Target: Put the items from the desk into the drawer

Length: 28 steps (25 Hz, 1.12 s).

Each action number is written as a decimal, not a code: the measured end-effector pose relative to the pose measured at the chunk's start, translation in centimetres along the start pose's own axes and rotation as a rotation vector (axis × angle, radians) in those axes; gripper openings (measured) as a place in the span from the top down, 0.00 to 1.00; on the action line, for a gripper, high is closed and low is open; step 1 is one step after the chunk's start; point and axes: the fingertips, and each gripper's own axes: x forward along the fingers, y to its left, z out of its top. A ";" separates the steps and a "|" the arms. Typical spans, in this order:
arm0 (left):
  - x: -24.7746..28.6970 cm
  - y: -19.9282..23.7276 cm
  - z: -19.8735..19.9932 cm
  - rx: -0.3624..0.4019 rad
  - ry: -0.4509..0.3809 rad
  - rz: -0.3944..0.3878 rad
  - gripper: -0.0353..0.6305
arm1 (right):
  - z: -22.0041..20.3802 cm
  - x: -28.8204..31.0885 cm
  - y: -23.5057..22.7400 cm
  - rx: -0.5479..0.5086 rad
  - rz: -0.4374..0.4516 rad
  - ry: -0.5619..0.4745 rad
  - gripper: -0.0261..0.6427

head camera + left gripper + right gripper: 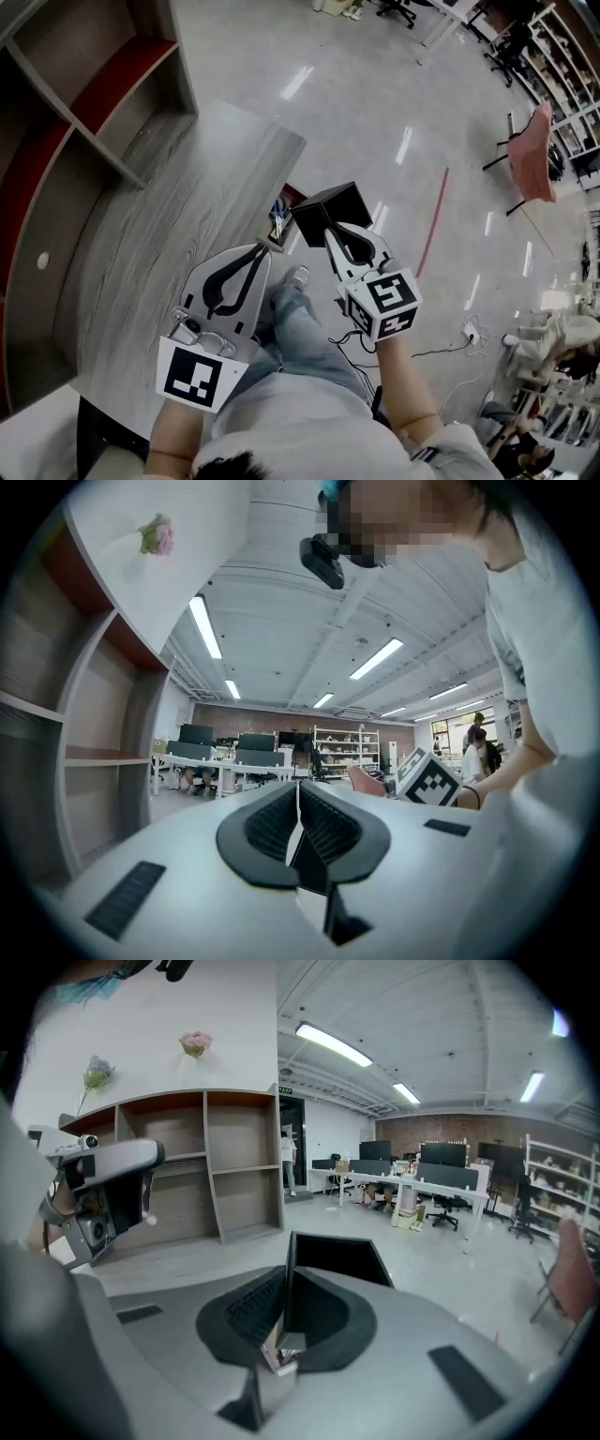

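So the thing that matters right now: my right gripper (332, 234) is clamped shut on one wall of a black box (330, 203), and the open drawer (280, 218) sits just to the left of that box and lower down, poking out from under the edge of the grey tabletop (159, 234). From my head view only a sliver of the drawer shows between the tabletop edge and the box, with something blue and white already in it, so I can't tell how much room is left in there. The box hangs out past the gripper tips, away from me, with its open side tipped a bit, and in the right gripper view the jaws pinch one thin wall edge-on, so the rest of the box sticks out forward and to the right of the grip. My guess is the next bit is a short slide left and down to get it over the opening, and the right hand is clearly the nearer one for that. That arm is stretched forward over my knee, gripper pointing away from me and slightly left. My left gripper (255, 255) is pressed fully together with nothing in it, lying low over the near edge of the tabletop, pointing the same way, just beside the drawer but not touching it as far as I can see. The one-wall pinch looks like it could let the box swing, so I'd go slow.
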 end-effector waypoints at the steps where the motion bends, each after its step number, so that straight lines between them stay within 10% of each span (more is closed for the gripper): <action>1: 0.6 -0.2 0.0 0.001 0.003 -0.003 0.93 | -0.4 0.2 -0.4 0.004 0.004 0.001 0.90; 28: 10.2 -1.3 -5.9 0.032 0.166 -0.048 0.93 | -12.1 13.7 0.5 -0.127 0.259 0.127 0.91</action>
